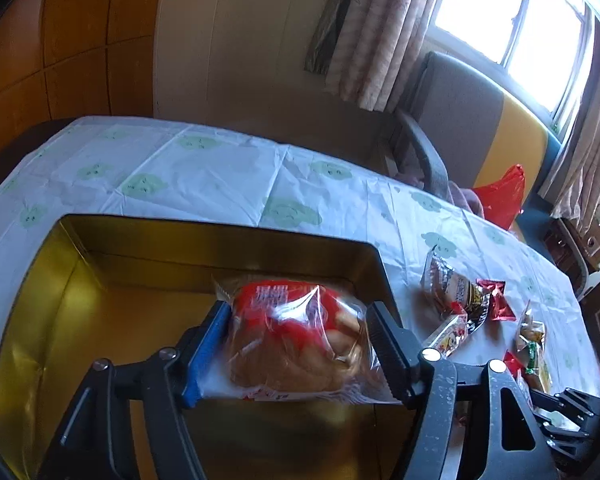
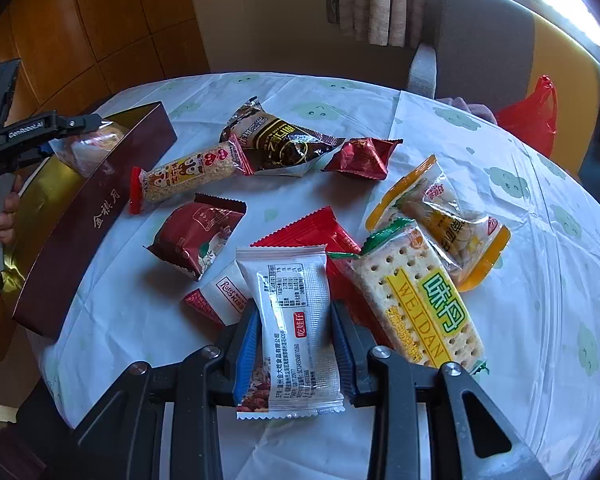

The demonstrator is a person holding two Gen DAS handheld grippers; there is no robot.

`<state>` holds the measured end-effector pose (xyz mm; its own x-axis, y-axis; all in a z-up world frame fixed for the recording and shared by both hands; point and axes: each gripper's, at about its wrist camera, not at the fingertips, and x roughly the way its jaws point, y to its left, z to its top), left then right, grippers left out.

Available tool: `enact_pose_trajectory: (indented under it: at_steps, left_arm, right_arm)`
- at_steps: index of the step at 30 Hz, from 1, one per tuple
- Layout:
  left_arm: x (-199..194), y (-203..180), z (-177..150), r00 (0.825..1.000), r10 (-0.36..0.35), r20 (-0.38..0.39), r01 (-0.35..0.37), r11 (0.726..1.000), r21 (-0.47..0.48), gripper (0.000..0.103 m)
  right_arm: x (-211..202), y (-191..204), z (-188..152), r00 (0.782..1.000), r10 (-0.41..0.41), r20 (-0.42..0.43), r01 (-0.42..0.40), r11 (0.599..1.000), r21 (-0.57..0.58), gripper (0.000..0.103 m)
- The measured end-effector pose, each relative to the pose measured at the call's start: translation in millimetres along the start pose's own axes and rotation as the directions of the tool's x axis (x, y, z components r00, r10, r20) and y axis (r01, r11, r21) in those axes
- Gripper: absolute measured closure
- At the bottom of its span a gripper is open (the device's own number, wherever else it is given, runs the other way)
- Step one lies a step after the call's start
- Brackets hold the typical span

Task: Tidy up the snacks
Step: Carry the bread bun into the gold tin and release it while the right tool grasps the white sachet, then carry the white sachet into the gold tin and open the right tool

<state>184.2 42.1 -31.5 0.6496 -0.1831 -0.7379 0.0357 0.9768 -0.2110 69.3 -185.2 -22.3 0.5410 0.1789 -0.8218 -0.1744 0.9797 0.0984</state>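
Observation:
My left gripper (image 1: 298, 308) is shut on a clear and red bread packet (image 1: 300, 336) and holds it over the open tin (image 1: 60, 280), which is gold inside and maroon outside (image 2: 96, 208). From the right wrist view, the left gripper (image 2: 40, 132) and the bread (image 2: 88, 148) hang above the tin's far end. My right gripper (image 2: 295, 312) is shut on a white snack packet (image 2: 288, 312), its pads pressing both long edges, low over the table. Under and around it lie a green and yellow cracker pack (image 2: 416, 300) and a red flat packet (image 2: 312, 232).
Loose on the tablecloth (image 2: 540, 280) are a yellow packet (image 2: 444, 220), a dark red packet (image 2: 196, 236), a cereal bar (image 2: 188, 174), a brown packet (image 2: 280, 140) and a small red packet (image 2: 360, 156). A chair (image 2: 480, 40) with a red bag (image 2: 532, 116) stands beyond the table.

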Motion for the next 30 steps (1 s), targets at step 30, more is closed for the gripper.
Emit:
enact_pose_trajectory:
  at_steps: [30]
  left_arm:
    - [-91.9, 9.7, -96.9, 0.972, 0.231, 0.034, -0.232, 0.972, 0.041, 0.017]
  right_arm:
    - [-23.2, 56.8, -8.2, 0.997, 0.07, 0.039, -0.073, 0.994, 0.078, 0.069]
